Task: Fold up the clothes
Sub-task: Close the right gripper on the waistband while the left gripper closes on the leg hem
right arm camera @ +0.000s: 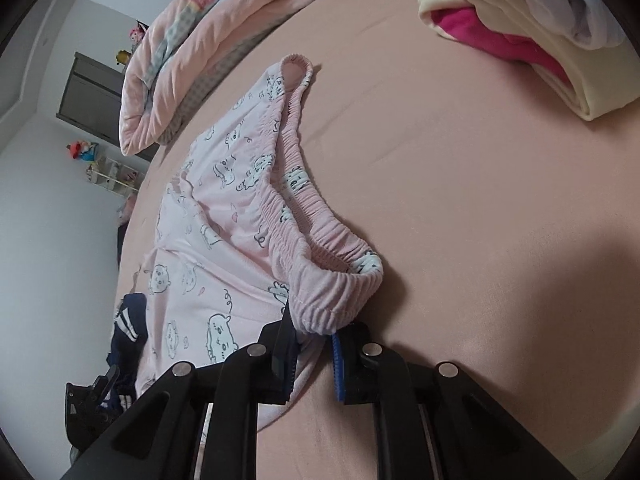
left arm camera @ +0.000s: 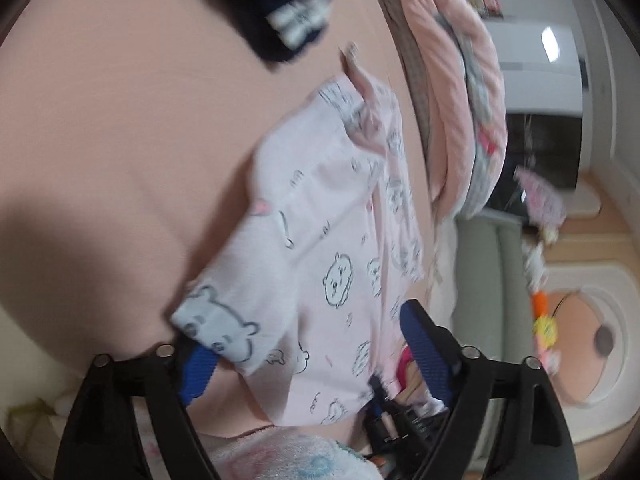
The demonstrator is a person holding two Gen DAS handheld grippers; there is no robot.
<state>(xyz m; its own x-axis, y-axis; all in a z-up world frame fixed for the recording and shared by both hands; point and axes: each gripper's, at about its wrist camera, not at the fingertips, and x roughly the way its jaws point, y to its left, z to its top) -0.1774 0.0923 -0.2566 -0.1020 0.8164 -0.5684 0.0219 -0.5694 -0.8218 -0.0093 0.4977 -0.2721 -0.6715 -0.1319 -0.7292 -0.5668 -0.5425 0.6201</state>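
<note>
Pink pyjama trousers [left arm camera: 320, 240] printed with little bears lie spread on the pink bed sheet [left arm camera: 120, 120]. My left gripper [left arm camera: 304, 340] stands open at one leg end; the pale cuff [left arm camera: 216, 324] drapes over its left blue pad [left arm camera: 196, 368], and neither pad presses on it. In the right wrist view the trousers [right arm camera: 224, 220] run away from me, with the gathered elastic waistband [right arm camera: 332, 280] nearest. My right gripper [right arm camera: 314, 340] is shut on the near end of that waistband, lifting it slightly off the sheet [right arm camera: 480, 200].
A navy garment with white stripes [left arm camera: 280, 8] [right arm camera: 128, 320] lies beyond the trousers. A folded pink quilt [left arm camera: 460, 100] [right arm camera: 192, 60] sits along the bed's edge. A stack of cream, magenta and white clothes [right arm camera: 520, 40] lies at the far right. A fluffy towel [left arm camera: 280, 456] is close below.
</note>
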